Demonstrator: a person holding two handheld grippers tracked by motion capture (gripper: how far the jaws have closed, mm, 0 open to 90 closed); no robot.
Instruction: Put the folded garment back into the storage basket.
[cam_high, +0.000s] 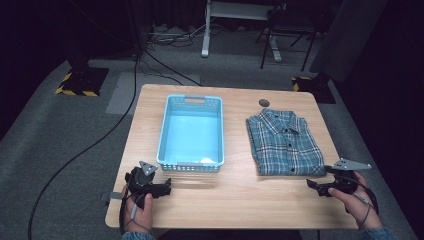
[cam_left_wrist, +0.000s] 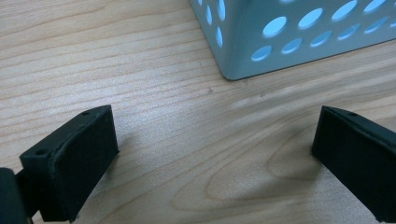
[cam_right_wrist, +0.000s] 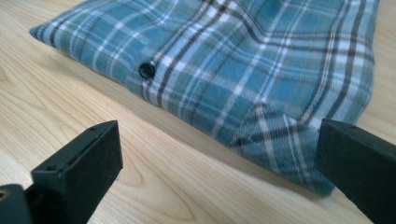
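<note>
Shirt (cam_high: 285, 142) sits folded flat on the right half of the table (cam_high: 235, 200), collar at the far end, nothing touching it yet. Basket (cam_high: 191, 132) is beside it on the left, apart from it, and looks empty apart from a pale patch at its near wall that can't be made out. So judging by the layout, the job is probably getting the folded shirt into the basket, and basically none of that is done.

Right gripper (cam_high: 314, 186) is parked just off the shirt's near right corner, jaws spread wide with nothing between them; its own view looks right at the hem and a dark button (cam_right_wrist: 147, 70). Left gripper (cam_high: 162, 188) rests near the basket's near left corner, jaws also wide apart and empty, bare wood between them.

Still to do: grab the shirt, lift it without wrecking the fold, drop it in the basket.
</note>
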